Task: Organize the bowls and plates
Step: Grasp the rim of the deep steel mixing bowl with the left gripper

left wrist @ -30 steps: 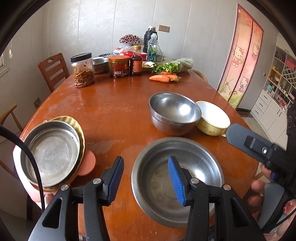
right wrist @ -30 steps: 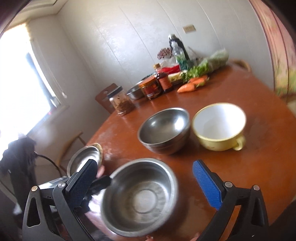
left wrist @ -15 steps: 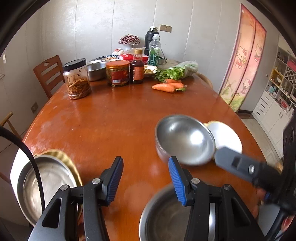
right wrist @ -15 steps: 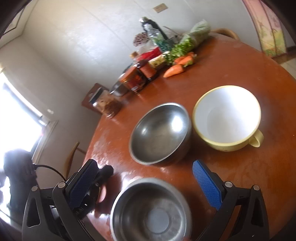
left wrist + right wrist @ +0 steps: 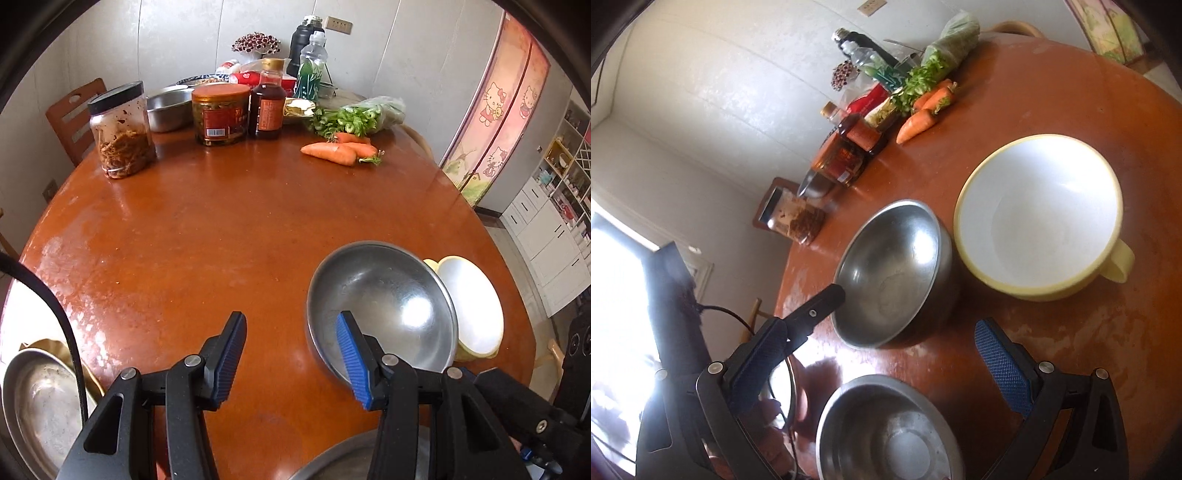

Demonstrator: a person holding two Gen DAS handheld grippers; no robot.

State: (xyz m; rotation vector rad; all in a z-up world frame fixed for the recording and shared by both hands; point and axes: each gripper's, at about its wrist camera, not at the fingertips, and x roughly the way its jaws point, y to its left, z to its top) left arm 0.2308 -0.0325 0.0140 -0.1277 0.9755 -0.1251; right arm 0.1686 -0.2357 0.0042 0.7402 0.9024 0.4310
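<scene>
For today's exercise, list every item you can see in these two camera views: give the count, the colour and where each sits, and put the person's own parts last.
Table: one, reddish-brown, round, under everything.
Deep steel bowl: one, silver, near edge, beside the cup.
Large cup: one, yellow outside, white inside, handled.
Shallow steel bowl: one, silver, nearest edge.
Steel plate: one, silver, on a gold plate, near left.
Jars: two, clear with black lid, orange-lidded, far side.
Sauce bottle: one, dark, far side.
Carrots: several, orange, by greens.
Far steel bowl: one, silver.
Chair: one, wooden, behind.
Left gripper: black, blue pads, open, one finger inside the deep bowl's rim.
Right gripper: same, open.
</scene>
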